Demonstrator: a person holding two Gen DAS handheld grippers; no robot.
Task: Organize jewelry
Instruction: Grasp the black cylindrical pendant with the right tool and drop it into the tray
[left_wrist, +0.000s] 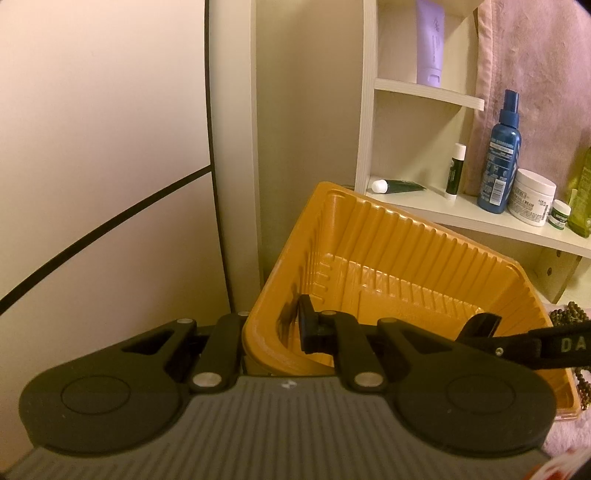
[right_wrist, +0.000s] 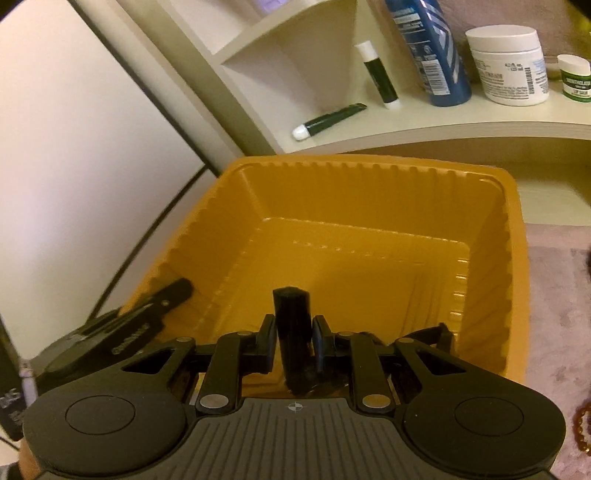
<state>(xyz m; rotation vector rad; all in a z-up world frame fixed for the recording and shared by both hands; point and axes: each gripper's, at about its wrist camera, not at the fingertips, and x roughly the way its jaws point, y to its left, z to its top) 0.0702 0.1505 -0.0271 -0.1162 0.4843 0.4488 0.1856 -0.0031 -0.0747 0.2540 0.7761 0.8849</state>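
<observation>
**Op A:** Status check. My left hand-held gripper (left_wrist: 271, 325) is clamped on the near-left wall of the orange ribbed plastic tray (right_wrist: 369, 162), one finger inside and one outside. The tray sits tilted.

**Op B:** And the right?

**Op A:** My right hand-held gripper (right_wrist: 294, 332) is closed on a short black cylindrical piece (right_wrist: 291, 306). It is upright and low inside the tray, at the 6 o'clock wall. I cannot tell what the piece is. The rest of the tray floor looks bare.

**Op B:** Where is the other jewelry?

**Op A:** Outside the tray at its 3 o'clock side, on the pink fuzzy cloth (right_wrist: 554, 295) over the tabletop. The left view shows a dark round-bead bracelet (left_wrist: 569, 314). The right view shows an amber bead string (right_wrist: 583, 424) at the frame edge.

**Op B:** Advice for the release?

**Op A:** My judgement:
- Level the tray with the left grip first.
- Lower the piece until it touches the floor, then open slowly.
- Risk: dropped from height onto a tilted ribbed floor, it could roll toward the low corner.
- Lift straight up afterward so the fingers clear the wall.
</observation>
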